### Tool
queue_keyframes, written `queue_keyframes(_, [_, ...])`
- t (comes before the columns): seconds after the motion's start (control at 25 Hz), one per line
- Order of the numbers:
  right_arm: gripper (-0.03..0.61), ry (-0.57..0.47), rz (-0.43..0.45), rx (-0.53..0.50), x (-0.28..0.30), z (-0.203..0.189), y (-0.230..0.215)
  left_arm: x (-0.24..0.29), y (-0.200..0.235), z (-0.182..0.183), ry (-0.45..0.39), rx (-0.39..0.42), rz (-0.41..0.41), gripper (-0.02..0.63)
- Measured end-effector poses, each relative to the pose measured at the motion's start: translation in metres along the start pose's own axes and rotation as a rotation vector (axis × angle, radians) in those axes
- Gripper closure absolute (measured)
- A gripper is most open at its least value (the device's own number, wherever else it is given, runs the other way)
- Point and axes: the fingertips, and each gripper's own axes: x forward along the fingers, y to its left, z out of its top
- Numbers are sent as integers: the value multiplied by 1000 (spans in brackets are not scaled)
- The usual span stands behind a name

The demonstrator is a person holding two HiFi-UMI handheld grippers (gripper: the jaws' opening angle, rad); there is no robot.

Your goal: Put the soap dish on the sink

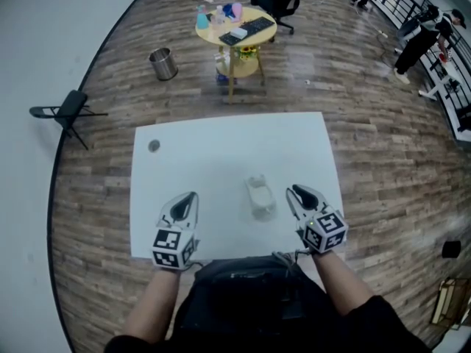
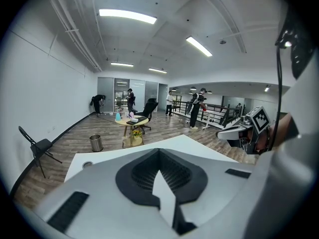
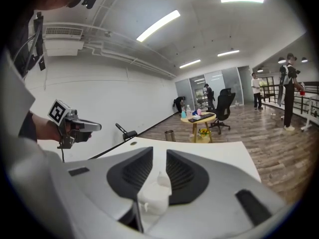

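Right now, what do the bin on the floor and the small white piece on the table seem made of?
The bin looks like bare, shiny metal: grey with bright glints. The white piece looks like smooth moulded plastic, perhaps ceramic: rounded edges, even white; the look leaves it open.

Worktop [image 1: 221, 142]: white, rectangular, plain matte top, standing on wood-plank floor [image 1: 103, 197]. All of far edge and both far corners in view.

Two things on it:
- Soap dish [image 1: 259, 195]: small, white, pale against surface. Right of middle, nearer near edge than far edge, long side running toward far edge. Grey shading at its near end.
- Small round grey disc [image 1: 153, 145]: by far left corner, just inside left edge, lying flat, well apart from soap dish.
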Motion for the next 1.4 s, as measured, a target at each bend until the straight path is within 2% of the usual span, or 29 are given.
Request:
queue_keyframes(0.2, [515, -6, 2, -10, -2, -1, 4, 2, 0, 0, 2, -6, -6, 624])
queue_keyframes(0.4, [571, -5, 7, -8, -6, -3, 3, 4, -1, -2, 1, -9, -11, 624])
queue_keyframes(0.72, [572, 38, 12, -40, 0, -12, 2, 5, 4, -7, 6, -23, -6, 624])
queue_keyframes(1.4, [572, 50, 17, -40, 14, -13, 2, 6, 15, -11, 23, -35, 4, 624])
